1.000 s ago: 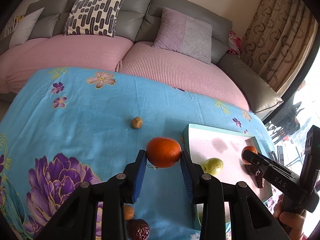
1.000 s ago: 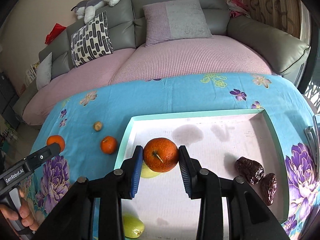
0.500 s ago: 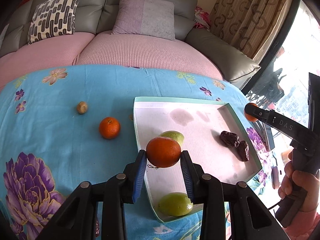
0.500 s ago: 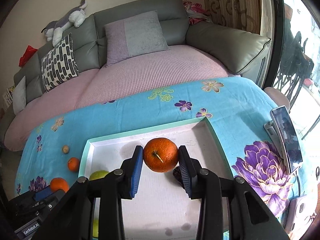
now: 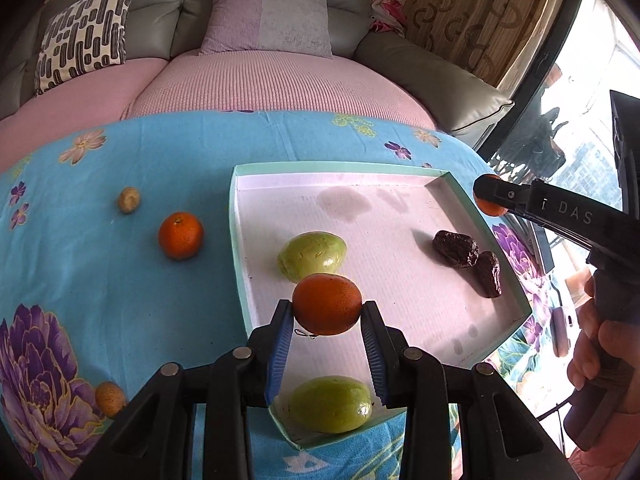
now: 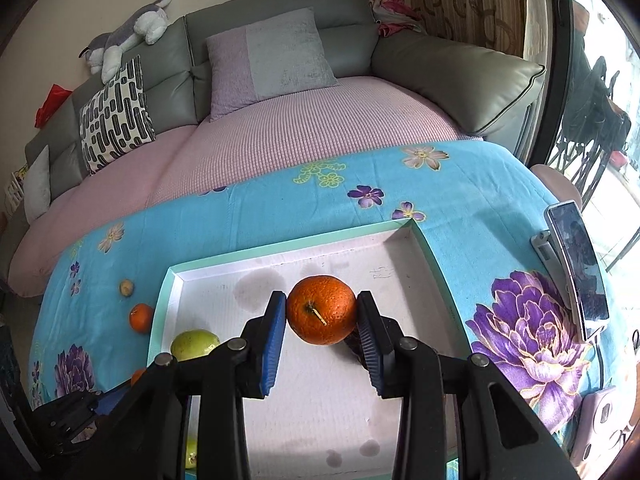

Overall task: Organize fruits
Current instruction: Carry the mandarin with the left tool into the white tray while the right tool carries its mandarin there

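Overhead, the left gripper (image 5: 327,330) stayed clamped on a round orange tangerine (image 5: 327,303) above the near left part of a mint-rimmed white cardboard tray (image 5: 236,240). Rightward, the right gripper (image 6: 321,322) pinched a second stemmed orange tangerine (image 6: 321,309) over the tray's far right area.

Bright daylight from the overexposed glass window (image 5: 592,92) at right; soft shadows, strong fisheye bending, dark vignetted corners, sharp focus.

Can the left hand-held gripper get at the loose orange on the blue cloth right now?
Probably not: the left hand-held gripper is shut on another orange; the small loose orange lies unobstructed.
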A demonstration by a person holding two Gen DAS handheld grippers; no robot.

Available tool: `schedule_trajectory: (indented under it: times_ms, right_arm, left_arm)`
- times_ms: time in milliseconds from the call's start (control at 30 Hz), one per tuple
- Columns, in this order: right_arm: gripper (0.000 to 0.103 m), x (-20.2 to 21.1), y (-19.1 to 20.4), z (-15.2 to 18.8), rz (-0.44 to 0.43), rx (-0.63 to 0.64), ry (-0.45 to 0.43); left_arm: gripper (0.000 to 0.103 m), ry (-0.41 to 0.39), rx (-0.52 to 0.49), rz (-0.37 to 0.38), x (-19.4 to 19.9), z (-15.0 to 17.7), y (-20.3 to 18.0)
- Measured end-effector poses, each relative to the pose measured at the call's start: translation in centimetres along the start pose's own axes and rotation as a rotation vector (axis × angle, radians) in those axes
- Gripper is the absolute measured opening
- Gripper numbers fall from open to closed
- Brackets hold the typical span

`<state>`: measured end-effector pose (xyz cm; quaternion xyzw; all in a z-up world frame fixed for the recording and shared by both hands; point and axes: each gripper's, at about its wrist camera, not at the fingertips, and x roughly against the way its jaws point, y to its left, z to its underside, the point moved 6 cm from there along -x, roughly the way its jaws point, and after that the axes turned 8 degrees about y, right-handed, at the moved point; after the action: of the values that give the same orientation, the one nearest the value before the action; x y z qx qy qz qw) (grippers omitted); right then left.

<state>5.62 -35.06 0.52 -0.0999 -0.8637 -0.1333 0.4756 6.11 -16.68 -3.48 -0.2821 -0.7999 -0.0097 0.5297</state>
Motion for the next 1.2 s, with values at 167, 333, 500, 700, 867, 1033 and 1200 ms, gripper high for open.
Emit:
schedule_trajectory:
  times_ms: [167,333,500,700,867,1033,1200]
  right_arm:
    - [0.038,-1.6,0.4,0.7,0.011,0.016,0.058]
    - [0.038,-3.8,0.7,1.7,0.028,0.037,0.14]
    - [0.038,-5.4,1.1,2.7,0.038,0.059,0.199]
    - [0.038,-6.8,1.1,3.5,0.049,0.064,0.256]
    - [0.038,-7.1,1.0,3.8,0.056,0.058,0.276]
    - [0.038,-7.4,1.1,3.9,0.059,0.062,0.293]
    - [0.038,-7.5,1.1,4.0,0.063,0.065,0.3]
  left_arm:
    - [0.037,0.019,-0.011,-0.003,-0.8,0.2,-0.4]
    - [0.037,0.038,-0.019,-0.01,-1.5,0.5,-0.7]
    - [0.037,0.053,-0.022,-0.015,-2.0,0.6,-0.8]
    - [0.037,0.076,-0.02,-0.02,-2.5,0.8,-0.7]
    - [0.037,0.094,-0.019,-0.028,-2.8,1.1,-0.6]
    - [0.037,0.112,-0.023,-0.035,-3.2,1.3,-0.6]
    - [0.037,0.128,-0.025,-0.041,-3.6,1.4,-0.5]
